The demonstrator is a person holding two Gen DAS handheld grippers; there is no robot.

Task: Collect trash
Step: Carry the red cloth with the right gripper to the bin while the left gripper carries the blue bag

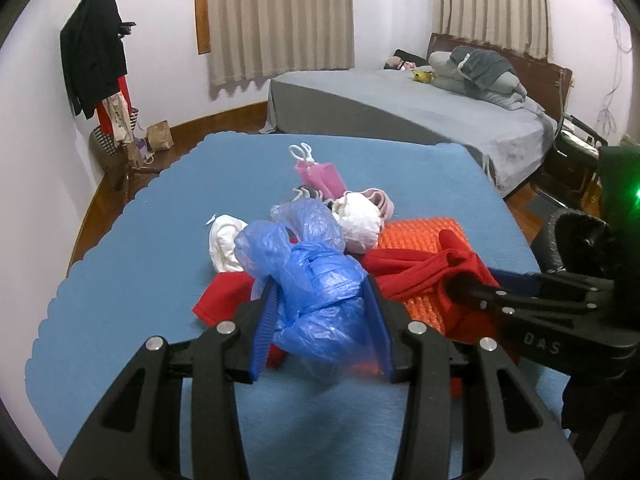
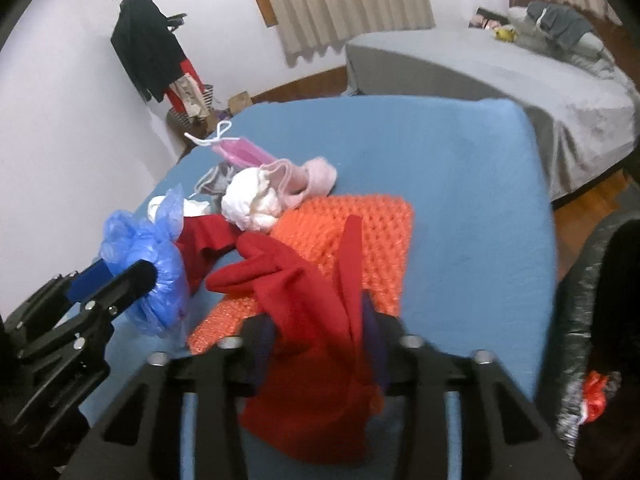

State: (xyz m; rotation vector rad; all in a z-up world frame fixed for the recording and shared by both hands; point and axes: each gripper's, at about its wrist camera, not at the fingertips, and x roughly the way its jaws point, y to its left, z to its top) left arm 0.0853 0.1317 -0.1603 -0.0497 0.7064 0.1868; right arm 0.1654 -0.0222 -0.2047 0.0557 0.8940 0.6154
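Left gripper [image 1: 320,320]: fingers clamped on a crumpled blue plastic bag [image 1: 316,280], held just above the blue-covered tabletop [image 1: 132,264]. Right gripper [image 2: 316,344]: fingers closed on a fold of red cloth [image 2: 304,304]; the picture is blurred there, so how firmly the pads bear on it cannot be told.

Landmark: the orange knitted mat [image 2: 360,232] in the middle of the tabletop. The red cloth lies across the mat. White crumpled paper [image 2: 250,200] touches the mat's far left corner, with a pink soft item [image 2: 304,178] just behind it and a small pink gift bag [image 1: 320,174] farther back. A second white wad [image 1: 226,246] lies left of the mat, beyond the blue bag.

Only the right wrist view shows a black trash bag [image 2: 584,320] standing off the tabletop's right edge, beside the mat, with red-and-white scraps inside. Only the left wrist view shows the tabletop's scalloped left edge.

Open surface lies right of and behind the mat. A grey bed [image 1: 400,108] stands well beyond the far edge; a coat rack [image 1: 96,52] stands at the far left wall.
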